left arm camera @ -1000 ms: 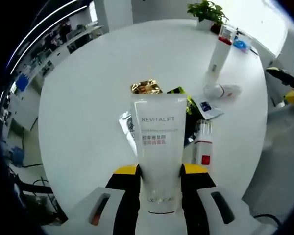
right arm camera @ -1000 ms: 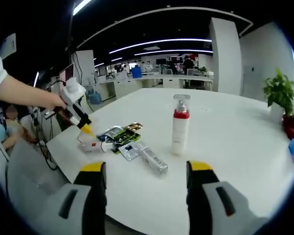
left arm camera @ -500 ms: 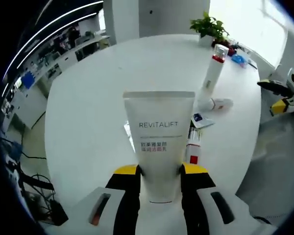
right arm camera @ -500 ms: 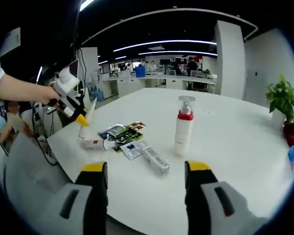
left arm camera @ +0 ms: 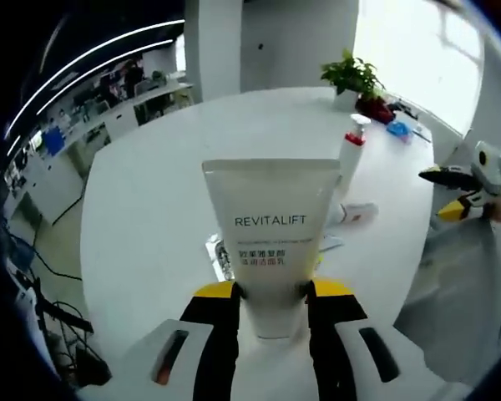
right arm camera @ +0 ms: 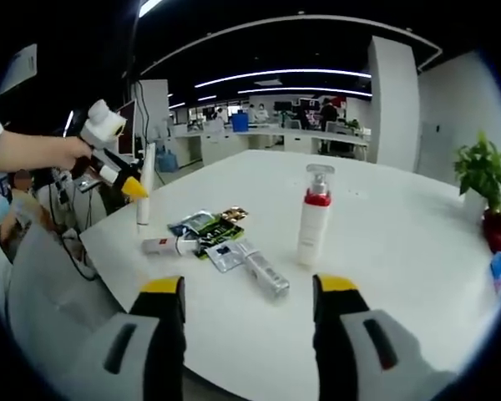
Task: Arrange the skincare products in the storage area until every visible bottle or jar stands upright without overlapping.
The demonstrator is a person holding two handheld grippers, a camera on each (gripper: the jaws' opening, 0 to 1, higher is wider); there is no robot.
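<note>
**Tube upright in the left gripper, near the table's edge**

The left gripper (left arm camera: pixel 271 292) is clamped on a white Revitalift tube (left arm camera: pixel 270 230), its yellow-tipped jaws pressing both sides of the lower body. In the right gripper view the same tube (right arm camera: pixel 144 184) stands vertical at the near-left edge of the round white table (right arm camera: pixel 384 251), cap end down, with the left gripper (right arm camera: pixel 127 185) holding it from the side. Whether the cap touches the tabletop cannot be told.

The tube's long axis runs straight up along the jaws, so the coming move probably needs only a descent and a release, with the cap flat on bare table just left of the clutter.

That clutter is a small pile of sachets (right arm camera: pixel 209 230) with a red-and-white tube (right arm camera: pixel 171 245) and a silvery tube (right arm camera: pixel 263 271) lying flat beside it. A pump bottle with a red collar (right arm camera: pixel 313 217) stands upright to their right.

The right gripper (right arm camera: pixel 246 305) has its jaws spread with nothing between them, well short of the silvery tube, which lies nearest it and at a slant across its jaws.
</note>
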